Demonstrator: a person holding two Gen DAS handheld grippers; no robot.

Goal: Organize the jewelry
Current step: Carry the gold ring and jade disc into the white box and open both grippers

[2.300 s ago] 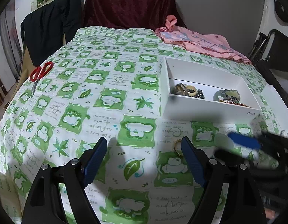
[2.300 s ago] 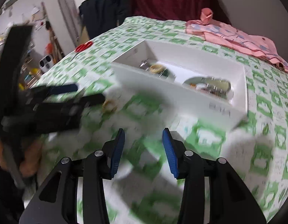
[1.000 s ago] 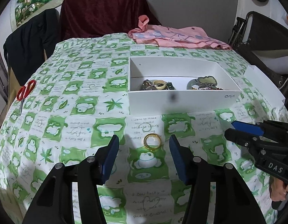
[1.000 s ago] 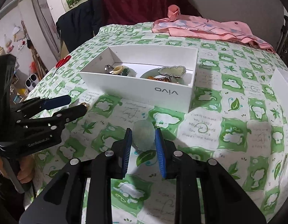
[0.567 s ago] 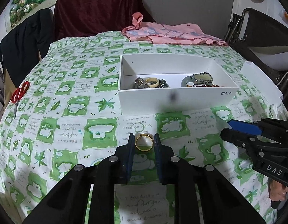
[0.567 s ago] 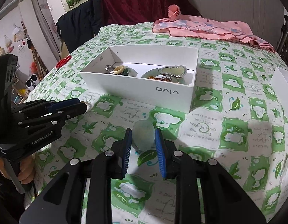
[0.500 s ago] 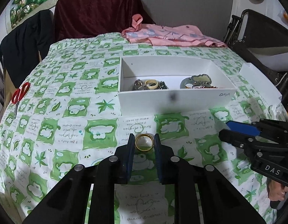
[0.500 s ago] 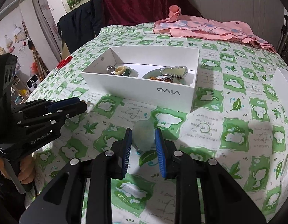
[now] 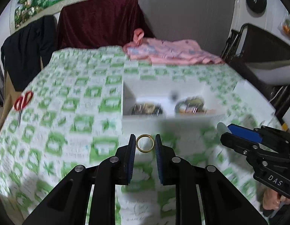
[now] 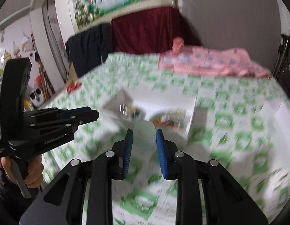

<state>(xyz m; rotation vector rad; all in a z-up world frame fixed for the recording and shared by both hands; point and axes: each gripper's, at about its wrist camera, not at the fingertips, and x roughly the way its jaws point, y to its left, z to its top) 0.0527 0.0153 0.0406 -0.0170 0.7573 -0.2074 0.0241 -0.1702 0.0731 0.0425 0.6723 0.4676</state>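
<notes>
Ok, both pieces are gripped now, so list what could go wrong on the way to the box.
1. The gold ring is pinched only at its rim between the left gripper pads; a jolt could make it slip out onto the tablecloth.
2. The pale translucent disc in the right gripper looks smooth and may slide.
3. The grippers are close together; both heading for the white box could collide.

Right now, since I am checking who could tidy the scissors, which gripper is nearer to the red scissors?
Left. The left gripper, shut on the gold ring, is on the side of the red scissors; the right gripper is beyond it.
</notes>
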